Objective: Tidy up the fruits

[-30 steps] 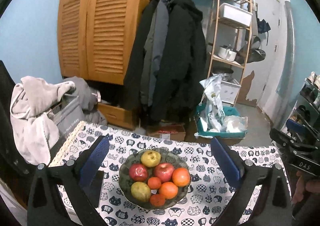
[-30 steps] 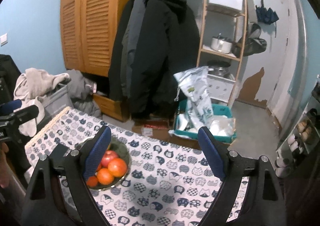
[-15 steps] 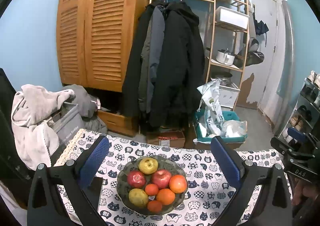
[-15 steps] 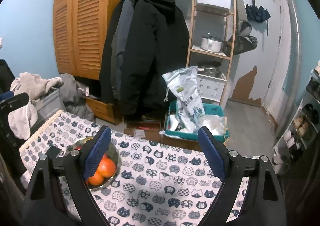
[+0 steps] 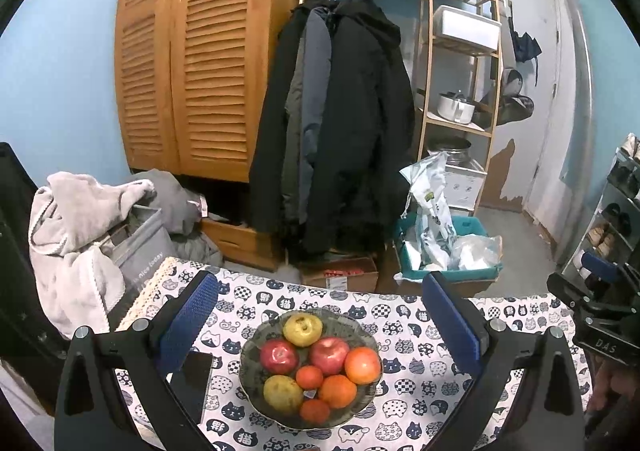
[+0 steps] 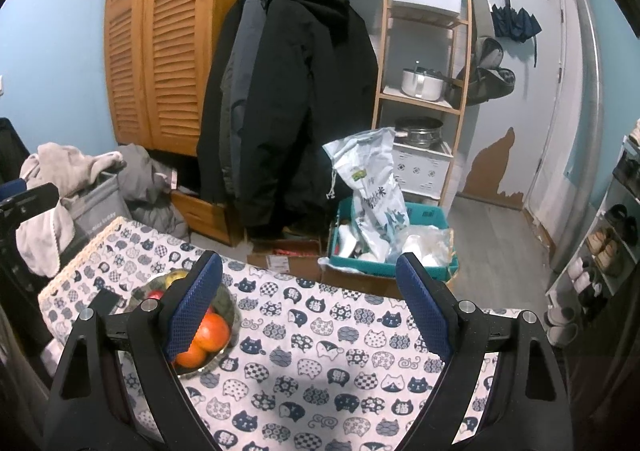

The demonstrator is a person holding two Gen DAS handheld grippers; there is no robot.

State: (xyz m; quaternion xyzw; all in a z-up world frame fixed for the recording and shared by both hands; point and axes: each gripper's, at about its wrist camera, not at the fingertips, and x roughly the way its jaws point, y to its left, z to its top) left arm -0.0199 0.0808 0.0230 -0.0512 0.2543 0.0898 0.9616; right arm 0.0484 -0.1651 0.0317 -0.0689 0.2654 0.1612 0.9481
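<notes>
Low in the middle of the left view, the bowl (image 5: pixel 310 367) already holds all the fruit (image 5: pixel 324 355), left tongs (image 5: pixel 320 327) and right tongs (image 6: pixel 308 307) both gaping wide and empty above the table (image 6: pixel 320 371), so either sorting's done or about to start, can't say.

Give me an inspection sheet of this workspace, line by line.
Surface: table under a cat-print cloth.
Job's things: bowl holding two red apples, two yellow-green fruits and several orange ones.
Clutter: dark flat object left of the bowl.
Grippers: left gripper open, bowl between its fingers in view; right gripper open over bare cloth.
Cables: nothing seen.
Surroundings: hanging coats, louvred wardrobe, shelf rack, teal crate.
</notes>
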